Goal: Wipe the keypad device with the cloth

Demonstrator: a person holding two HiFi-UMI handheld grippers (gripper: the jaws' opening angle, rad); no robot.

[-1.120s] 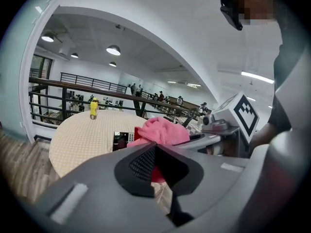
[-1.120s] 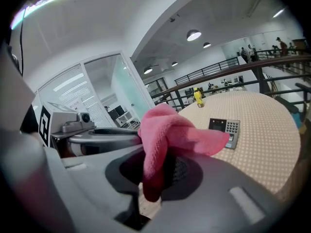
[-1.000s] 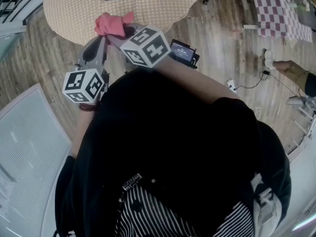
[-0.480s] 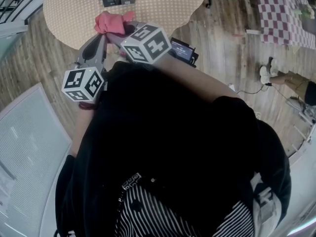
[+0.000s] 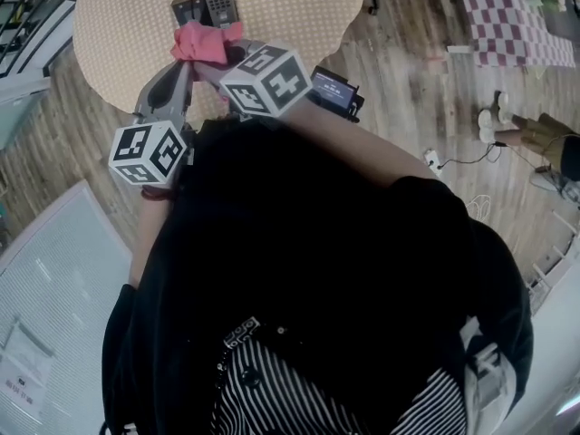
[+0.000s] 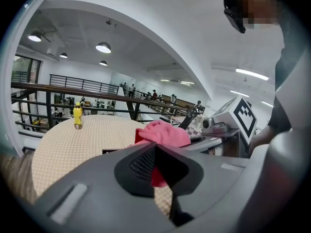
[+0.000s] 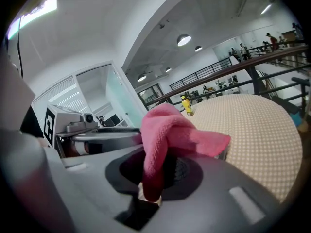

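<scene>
While both grippers gripped the pink cloth (image 5: 204,42), the keypad device (image 5: 204,7) lay just beyond it on the table (image 5: 299,7).
The left gripper (image 6: 156,171) and right gripper (image 7: 154,178) were closed on the cloth (a bunched wad); pressing a flatter face forward onto the keys would likely wipe best.

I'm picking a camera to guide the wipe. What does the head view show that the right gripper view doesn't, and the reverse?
Head view only: the top face of the keypad device, just beyond the pink cloth, and the wooden floor. Right gripper view only: a yellow bottle on the far side of the round table. Both: the pink cloth and the table.
</scene>
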